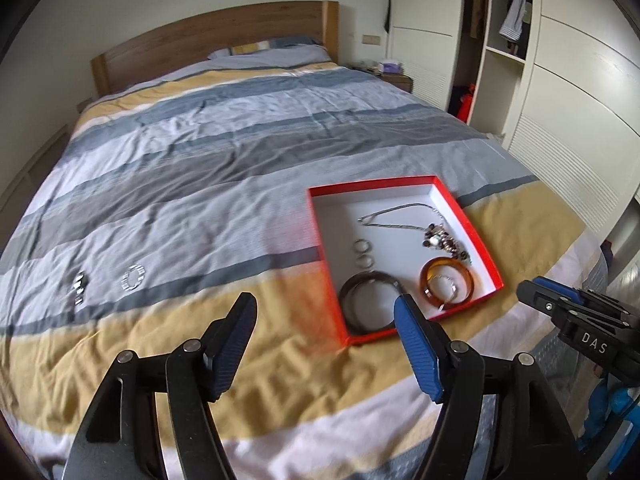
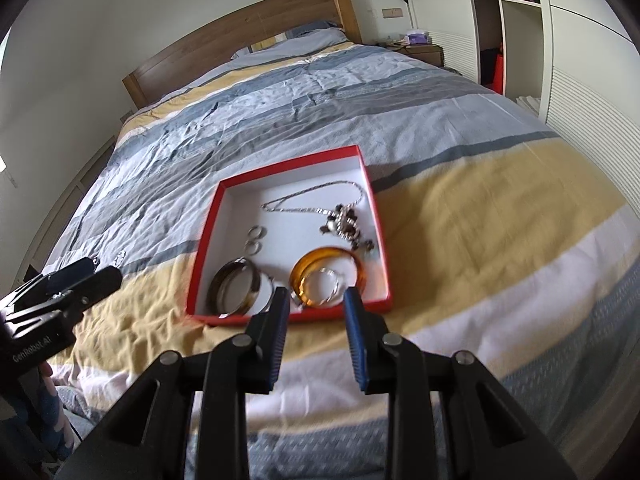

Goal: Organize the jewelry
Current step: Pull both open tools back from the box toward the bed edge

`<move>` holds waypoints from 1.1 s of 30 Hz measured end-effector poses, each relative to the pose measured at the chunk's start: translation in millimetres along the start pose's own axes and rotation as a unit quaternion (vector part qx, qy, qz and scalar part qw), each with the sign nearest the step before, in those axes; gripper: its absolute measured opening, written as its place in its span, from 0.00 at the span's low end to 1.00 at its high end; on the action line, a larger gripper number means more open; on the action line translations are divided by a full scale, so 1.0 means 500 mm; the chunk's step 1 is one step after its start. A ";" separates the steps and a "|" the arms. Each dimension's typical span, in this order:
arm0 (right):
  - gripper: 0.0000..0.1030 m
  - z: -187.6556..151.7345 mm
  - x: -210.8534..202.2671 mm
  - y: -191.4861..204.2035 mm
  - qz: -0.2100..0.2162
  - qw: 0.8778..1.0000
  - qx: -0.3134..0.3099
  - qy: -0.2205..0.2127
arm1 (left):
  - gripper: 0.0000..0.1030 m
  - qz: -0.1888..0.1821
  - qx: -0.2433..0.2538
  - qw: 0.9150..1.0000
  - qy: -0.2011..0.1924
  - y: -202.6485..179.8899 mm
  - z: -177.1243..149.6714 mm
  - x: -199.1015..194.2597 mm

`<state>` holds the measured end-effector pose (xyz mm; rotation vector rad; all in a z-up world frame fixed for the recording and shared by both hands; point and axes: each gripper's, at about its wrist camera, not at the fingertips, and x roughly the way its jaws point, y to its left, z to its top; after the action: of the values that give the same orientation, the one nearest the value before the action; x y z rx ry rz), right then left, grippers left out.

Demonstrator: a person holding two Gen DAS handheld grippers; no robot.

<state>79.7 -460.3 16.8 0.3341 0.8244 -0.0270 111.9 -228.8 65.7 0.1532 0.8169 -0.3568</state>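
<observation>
Both tools, left (image 1: 326,312) spread and right (image 2: 316,300) part-spread, hang empty; next, fetch the far-left bracelet (image 1: 133,277) into the box (image 1: 320,240).

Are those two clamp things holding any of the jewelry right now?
No. The left tool and the right tool both have open jaws with nothing between them. The amber bangle lies in the red box.

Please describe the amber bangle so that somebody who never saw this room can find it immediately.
On the striped bed lies a shallow red box with a white floor. In its near right corner, below the necklace, is the amber bangle. Unlike the dark bangle to its left, it is translucent orange, and a thin silver ring lies inside it.
</observation>
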 end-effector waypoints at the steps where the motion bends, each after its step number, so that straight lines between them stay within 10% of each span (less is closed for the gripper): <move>1: 0.26 -0.006 -0.008 0.005 0.000 1.000 0.000 0.000 | 0.69 0.004 -0.003 1.000 -0.002 0.009 -0.008 -0.014; 33: 0.33 -0.075 -0.072 0.248 0.000 0.995 -0.093 0.019 | 0.77 0.087 -0.100 0.991 -0.035 0.289 -0.181 -0.172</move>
<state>47.0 -335.4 53.9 0.1585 0.8578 0.0559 49.1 -48.4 67.1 0.0229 0.7585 -0.1148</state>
